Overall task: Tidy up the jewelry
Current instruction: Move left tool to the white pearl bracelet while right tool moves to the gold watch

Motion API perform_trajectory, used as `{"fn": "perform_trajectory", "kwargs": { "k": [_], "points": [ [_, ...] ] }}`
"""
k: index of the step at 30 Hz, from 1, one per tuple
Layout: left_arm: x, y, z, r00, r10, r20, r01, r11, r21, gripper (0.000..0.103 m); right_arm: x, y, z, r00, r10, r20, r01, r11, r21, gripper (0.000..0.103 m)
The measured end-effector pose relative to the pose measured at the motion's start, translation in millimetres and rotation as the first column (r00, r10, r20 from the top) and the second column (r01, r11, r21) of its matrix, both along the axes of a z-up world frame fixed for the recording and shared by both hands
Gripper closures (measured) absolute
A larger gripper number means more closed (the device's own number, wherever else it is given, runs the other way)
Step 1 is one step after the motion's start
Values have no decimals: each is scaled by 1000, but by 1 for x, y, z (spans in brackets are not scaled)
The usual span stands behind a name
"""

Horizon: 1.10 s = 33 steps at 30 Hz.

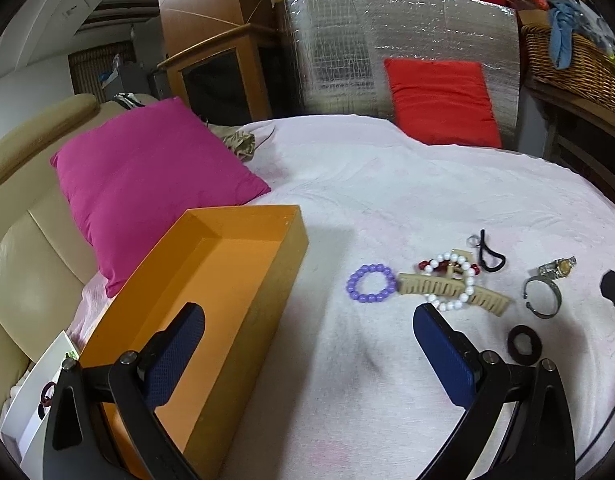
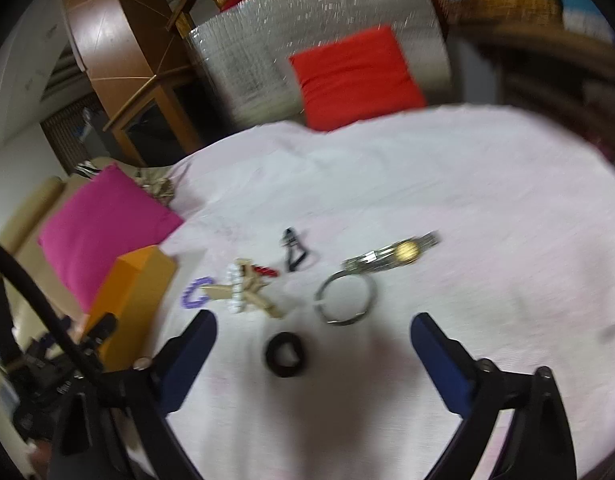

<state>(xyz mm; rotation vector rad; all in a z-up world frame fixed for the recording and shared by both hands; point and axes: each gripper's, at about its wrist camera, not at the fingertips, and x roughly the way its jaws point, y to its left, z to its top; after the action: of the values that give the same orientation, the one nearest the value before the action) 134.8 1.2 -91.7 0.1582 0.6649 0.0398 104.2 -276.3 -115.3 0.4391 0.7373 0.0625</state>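
An empty orange box (image 1: 211, 300) sits on the pale pink cloth (image 1: 367, 184), partly behind my left finger. My left gripper (image 1: 307, 352) is open and empty above the cloth. To its right lie a purple bead bracelet (image 1: 370, 283), a beige hair claw (image 1: 451, 290) under a white bead bracelet (image 1: 451, 280), a black hair tie (image 1: 489, 254), a watch (image 1: 557, 268), a metal bangle (image 1: 541, 296) and a dark scrunchie (image 1: 524, 346). My right gripper (image 2: 313, 356) is open and empty, over the scrunchie (image 2: 285, 354), near the bangle (image 2: 345, 300) and watch (image 2: 395, 254).
A magenta pillow (image 1: 147, 176) lies behind the box on a beige sofa (image 1: 23, 248). A red cushion (image 1: 441, 100) leans on a silver foil panel (image 1: 347, 48). A wicker basket (image 1: 571, 56) stands at the back right. White paper (image 1: 47, 384) lies left of the box.
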Motion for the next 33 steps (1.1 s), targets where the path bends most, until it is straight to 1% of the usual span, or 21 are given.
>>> {"fn": "perform_trajectory", "kwargs": {
  "k": [1,2,3,4,5,6,8,9,12,14,16,18,22,25,27,29,31,33],
  "points": [
    [1,2,-1,1000,2,-3,-2,1000,8,0,6,3,-3,1000,17,0,-17,1000,22,12],
    [1,3,-2,1000,2,-4,-2,1000,11,0,9,4,-3,1000,30,0,-30,999,33,17],
    [2,4,-3,1000,0,-7,0,1000,12,0,14,6,-5,998,61,-3,-61,996,58,24],
    [3,6,-3,1000,-6,-11,6,1000,8,0,19,6,-6,997,79,-5,-78,993,85,27],
    [4,6,-4,1000,-20,-17,20,1000,-2,0,22,0,-9,997,78,-7,-76,987,139,33],
    [6,5,-4,999,-32,-23,32,999,-8,0,24,-4,-12,998,63,-13,-60,984,165,34],
    [9,0,-6,997,-73,-35,72,997,-19,0,28,-17,-17,999,23,-36,-15,978,209,35],
    [11,-4,-7,994,-99,-43,98,995,-26,0,30,-28,-22,999,-1,-50,14,968,249,37],
    [18,-18,-9,985,-164,-49,162,986,-45,0,38,-55,-35,993,-64,-103,94,940,327,37],
    [23,-27,-8,979,-201,-38,198,979,-56,0,42,-68,-40,987,-92,-133,132,932,336,37],
    [30,-39,-8,966,-258,-32,253,962,-102,0,45,-77,-46,981,-116,-157,165,922,351,37],
    [38,-48,-9,958,-286,-34,279,951,-133,0,47,-82,-50,975,-134,-179,192,914,358,37],
    [56,-70,-18,937,-341,-71,324,928,-182,0,48,-85,-52,972,-133,-192,198,906,375,37],
    [67,-86,-24,926,-366,-96,344,920,-188,1,45,-88,-49,973,-137,-188,199,908,369,37],
    [77,-95,-30,919,-374,-122,348,918,-193,9,43,-89,-47,972,-148,-184,206,913,353,37],
    [88,-96,-39,911,-377,-170,337,915,-223,37,41,-93,-49,971,-152,-184,210,909,359,37],
    [100,-96,-51,897,-378,-230,313,909,-274,49,39,-97,-50,970,-158,-184,217,903,370,37],
    [105,-96,-59,892,-370,-259,296,913,-281,49,38,-98,-50,970,-159,-183,217,904,369,37]
  ]
}}
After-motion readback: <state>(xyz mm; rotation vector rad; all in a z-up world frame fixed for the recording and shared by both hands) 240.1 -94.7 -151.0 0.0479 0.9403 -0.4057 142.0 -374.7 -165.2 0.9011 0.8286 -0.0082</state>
